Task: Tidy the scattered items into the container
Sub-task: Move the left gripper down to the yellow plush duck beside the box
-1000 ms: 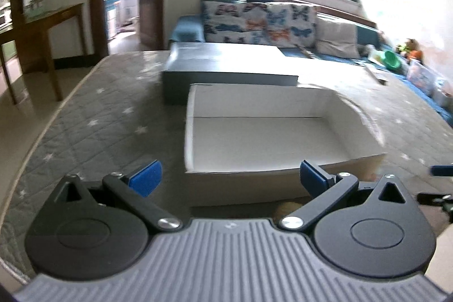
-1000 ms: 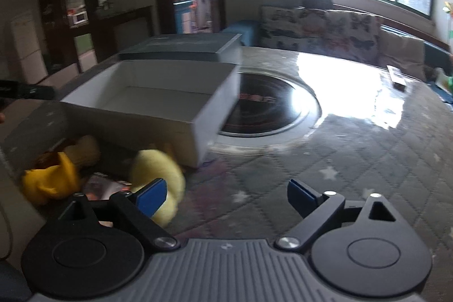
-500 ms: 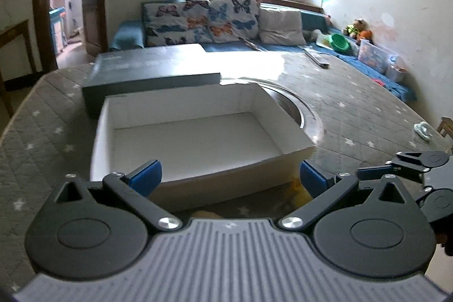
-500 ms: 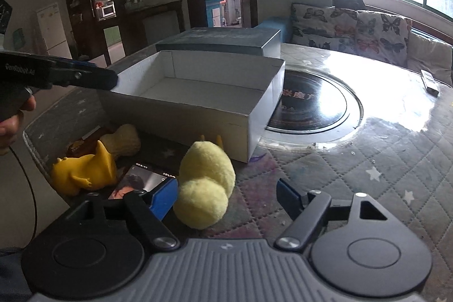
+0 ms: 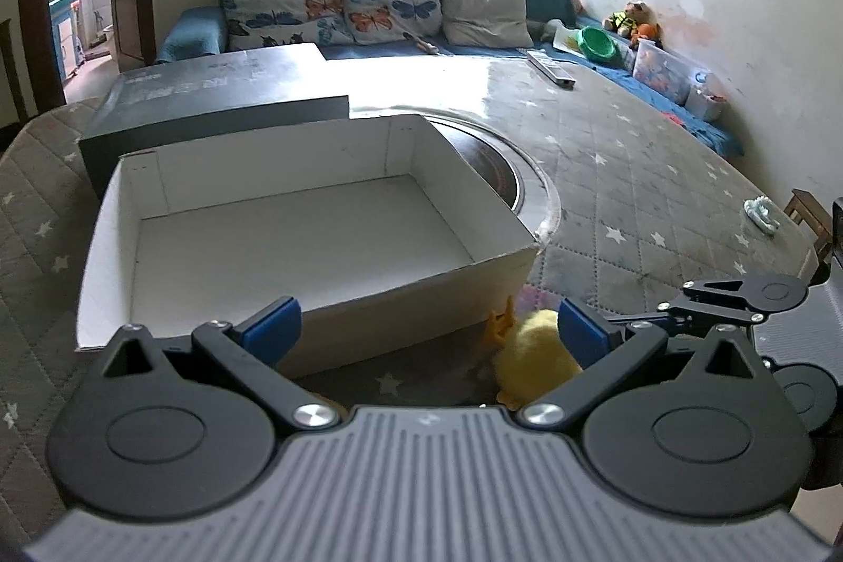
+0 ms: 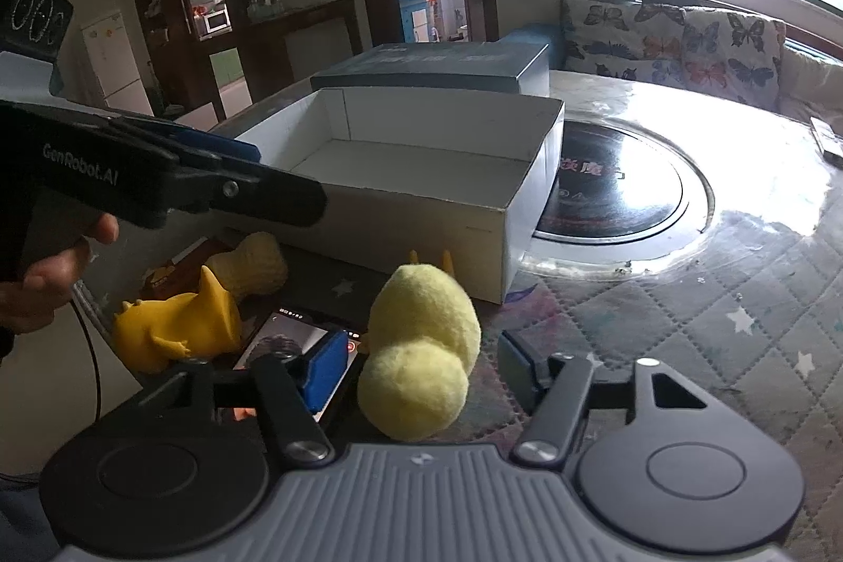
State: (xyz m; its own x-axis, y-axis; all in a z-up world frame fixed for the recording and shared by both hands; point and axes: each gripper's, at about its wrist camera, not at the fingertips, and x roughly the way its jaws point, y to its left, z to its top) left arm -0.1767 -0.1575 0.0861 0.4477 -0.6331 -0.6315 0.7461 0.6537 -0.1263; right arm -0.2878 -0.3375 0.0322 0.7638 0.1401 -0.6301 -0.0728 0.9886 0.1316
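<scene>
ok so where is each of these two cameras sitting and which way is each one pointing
Left wrist: on the left gripper, angled down over the empty white box toward the sofa; its own blue-padded fingers show, wide apart.
Right wrist: on the right gripper, angled down at the fluffy yellow chick, which lies between its closing fingers; a hand shows at left.
Shared: box, chick, and each view shows the other gripper.
</scene>
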